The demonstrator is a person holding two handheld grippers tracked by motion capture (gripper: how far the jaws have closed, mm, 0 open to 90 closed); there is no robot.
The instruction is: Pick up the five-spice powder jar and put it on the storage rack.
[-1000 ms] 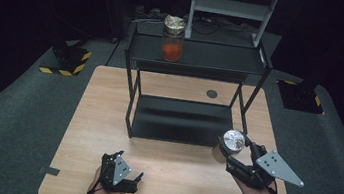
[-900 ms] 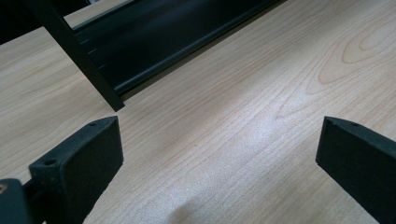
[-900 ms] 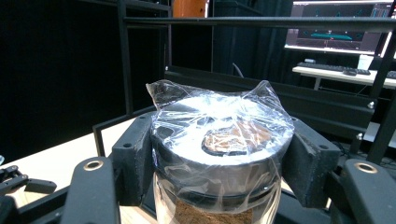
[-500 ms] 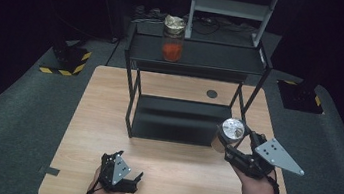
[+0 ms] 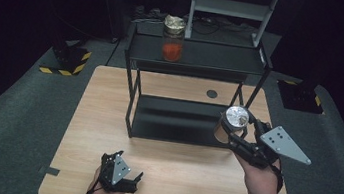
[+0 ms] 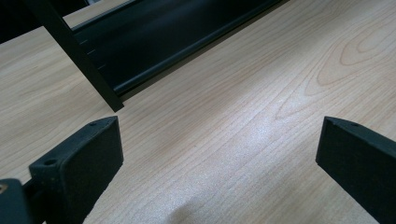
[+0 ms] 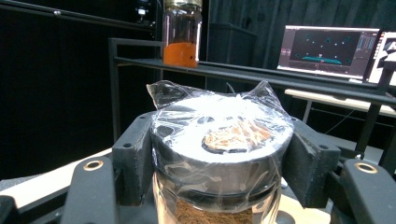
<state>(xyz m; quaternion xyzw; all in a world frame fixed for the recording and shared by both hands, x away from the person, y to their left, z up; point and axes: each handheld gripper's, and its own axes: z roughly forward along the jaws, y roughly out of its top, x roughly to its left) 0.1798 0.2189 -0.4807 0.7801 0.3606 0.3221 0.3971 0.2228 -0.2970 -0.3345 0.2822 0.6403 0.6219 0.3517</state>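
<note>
My right gripper [image 5: 236,130] is shut on a glass jar [image 5: 231,124] of brown powder and holds it off the table beside the rack's right front leg. The jar's silver lid [image 7: 223,140] is wrapped in clear film, and both black jaws press on its sides. A second jar [image 5: 173,38] with orange contents and a foil-covered top stands on the top shelf of the black rack [image 5: 200,60]; it appears above the held jar [image 7: 182,32] in the right gripper view. My left gripper [image 5: 121,178] rests low near the table's front edge, jaws wide apart over bare wood [image 6: 224,140].
The rack's lower shelf [image 5: 177,120] is bare and dark. A round black hole [image 5: 211,93] sits in the wooden table [image 5: 103,108] behind the rack. A monitor [image 7: 327,46] glows on a desk beyond. Grey carpet surrounds the table.
My right gripper has carried the brown-powder jar up and slightly left, closer to the rack. The left gripper has stayed put.
</note>
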